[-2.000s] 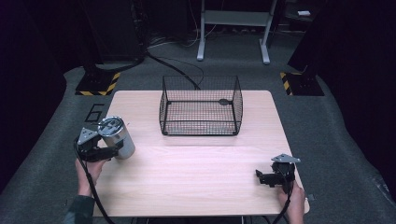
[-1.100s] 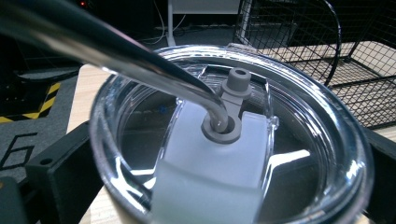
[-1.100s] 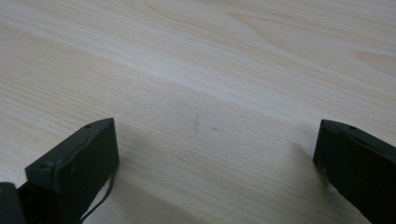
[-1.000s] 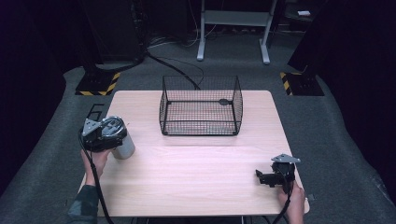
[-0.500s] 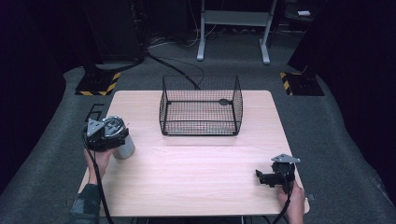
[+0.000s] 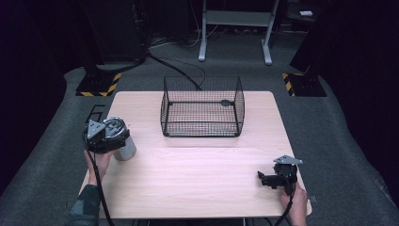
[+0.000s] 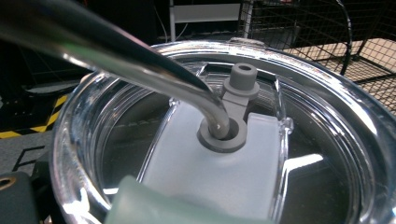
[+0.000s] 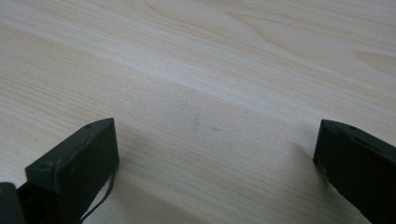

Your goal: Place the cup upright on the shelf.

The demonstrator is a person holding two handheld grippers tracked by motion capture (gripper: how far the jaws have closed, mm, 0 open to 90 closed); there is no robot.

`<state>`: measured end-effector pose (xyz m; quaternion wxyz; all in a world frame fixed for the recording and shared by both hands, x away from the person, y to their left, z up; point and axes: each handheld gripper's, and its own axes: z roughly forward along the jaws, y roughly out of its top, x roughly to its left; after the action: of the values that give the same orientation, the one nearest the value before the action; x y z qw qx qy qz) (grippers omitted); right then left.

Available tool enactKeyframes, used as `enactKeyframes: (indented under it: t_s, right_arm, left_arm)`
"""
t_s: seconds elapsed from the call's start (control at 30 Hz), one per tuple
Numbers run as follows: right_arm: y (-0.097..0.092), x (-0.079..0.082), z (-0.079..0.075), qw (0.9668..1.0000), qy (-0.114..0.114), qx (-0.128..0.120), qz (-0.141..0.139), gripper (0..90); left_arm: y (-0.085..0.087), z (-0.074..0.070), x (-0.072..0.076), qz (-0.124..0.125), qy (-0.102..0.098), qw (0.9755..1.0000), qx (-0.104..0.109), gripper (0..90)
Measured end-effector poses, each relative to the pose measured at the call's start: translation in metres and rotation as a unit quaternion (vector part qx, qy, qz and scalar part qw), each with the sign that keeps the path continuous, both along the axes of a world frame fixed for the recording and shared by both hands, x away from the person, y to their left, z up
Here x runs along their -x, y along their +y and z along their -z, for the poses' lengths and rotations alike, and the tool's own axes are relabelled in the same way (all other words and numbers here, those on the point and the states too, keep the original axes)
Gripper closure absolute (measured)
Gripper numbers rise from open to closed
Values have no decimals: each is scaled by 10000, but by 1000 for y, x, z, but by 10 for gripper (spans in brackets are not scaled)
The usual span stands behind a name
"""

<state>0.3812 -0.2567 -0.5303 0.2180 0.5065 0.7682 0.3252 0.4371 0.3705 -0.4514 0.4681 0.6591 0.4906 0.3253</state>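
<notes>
A steel tumbler (image 6: 125,150) stands near the table's left edge. Its clear lid (image 7: 243,140) carries a bent metal straw (image 7: 140,60) in a grey grommet. My left gripper (image 6: 106,134) hovers right over the tumbler's top, so close that the lid hides its jaws in the left gripper view. Near the front right corner my right gripper (image 6: 261,179) rests low over the bare wood. It stands open (image 8: 215,163) with nothing between its black fingers (image 8: 77,163).
A black wire basket (image 6: 202,109) stands at the back middle of the light wooden table (image 6: 197,174), open at the top. Dark floor, cables and a metal stand lie beyond the far edge.
My left gripper has moved from the tumbler's left side up over its lid. The tumbler has barely shifted. The right gripper has stayed where it was.
</notes>
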Motion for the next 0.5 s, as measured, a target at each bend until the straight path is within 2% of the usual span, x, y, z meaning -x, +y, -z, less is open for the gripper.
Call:
enactKeyframes:
  t_s: [0.13,0.5]
  right_arm:
    - [0,0,0,10000,-13,-7,0,0]
    - [0,0,0,10000,-12,-9,-4,0]
  left_arm:
    - [0,-2,2,33,-62,10000,26,39]
    - [-6,-17,11,324,-140,9994,-22,39]
